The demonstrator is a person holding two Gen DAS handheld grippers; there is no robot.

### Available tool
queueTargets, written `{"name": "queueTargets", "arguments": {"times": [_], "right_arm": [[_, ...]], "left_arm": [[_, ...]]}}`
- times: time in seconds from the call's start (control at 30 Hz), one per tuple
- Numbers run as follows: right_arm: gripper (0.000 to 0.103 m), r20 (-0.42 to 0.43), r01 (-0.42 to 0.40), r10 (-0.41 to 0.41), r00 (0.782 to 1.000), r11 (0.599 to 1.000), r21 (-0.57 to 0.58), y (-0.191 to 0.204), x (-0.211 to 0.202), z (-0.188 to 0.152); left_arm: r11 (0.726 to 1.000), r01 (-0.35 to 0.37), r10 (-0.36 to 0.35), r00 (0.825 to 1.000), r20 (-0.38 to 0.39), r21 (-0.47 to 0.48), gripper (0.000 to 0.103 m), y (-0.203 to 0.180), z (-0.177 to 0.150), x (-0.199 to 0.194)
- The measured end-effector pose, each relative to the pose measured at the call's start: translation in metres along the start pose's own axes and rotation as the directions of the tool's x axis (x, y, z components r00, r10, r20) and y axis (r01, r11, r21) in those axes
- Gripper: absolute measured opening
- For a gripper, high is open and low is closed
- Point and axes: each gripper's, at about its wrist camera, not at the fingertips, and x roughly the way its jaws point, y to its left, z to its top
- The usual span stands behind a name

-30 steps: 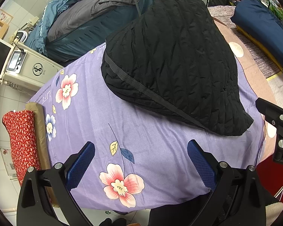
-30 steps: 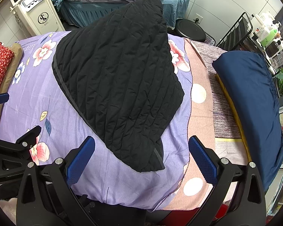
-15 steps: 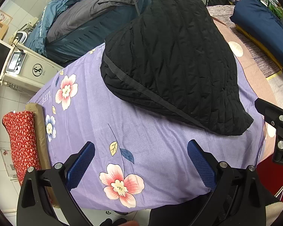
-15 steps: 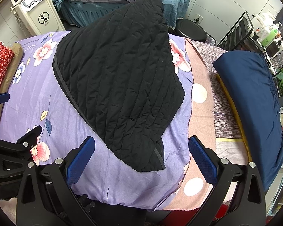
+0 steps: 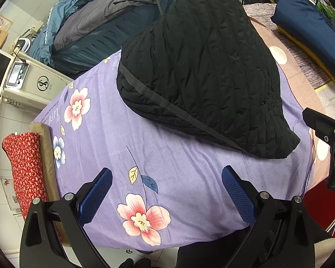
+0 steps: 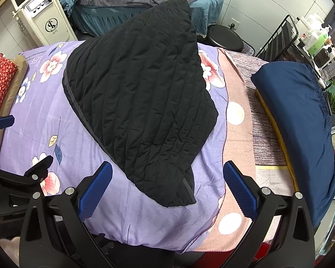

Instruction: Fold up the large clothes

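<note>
A black quilted jacket lies folded on the purple flowered bedsheet; it also shows in the right wrist view. My left gripper is open and empty, above the sheet short of the jacket's near edge. My right gripper is open and empty, above the jacket's near corner. The right gripper's frame shows at the right edge of the left view.
A pink dotted cloth and a navy cushion lie to the right. A red flowered roll lies at the left edge. A white machine and a teal bed stand behind.
</note>
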Motion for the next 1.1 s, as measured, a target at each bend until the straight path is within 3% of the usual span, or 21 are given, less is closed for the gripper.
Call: {"name": "queueTargets", "arguments": {"times": [0.93,1.03,1.1], "right_arm": [[0.098,0.030,0.005,-0.005,1.000,1.000,0.015,-0.005,0.000,-0.001],[0.098,0.060,-0.100,0.096,0.994,0.992,0.077,-0.017,0.003,-0.004],[0.098,0.029,-0.168,0.165,0.986,0.976,0.141,-0.030,0.017,-0.009]], "left_arm": [[1.000,0.005,-0.005,1.000,0.005,0.005,0.097,-0.005,0.004,0.000],[0.999,0.033,-0.032,0.999,0.033,-0.012,0.097,-0.002,0.003,0.001],[0.997,0.077,-0.075,0.996,0.052,-0.030,0.097,0.002,0.001,0.005]]}}
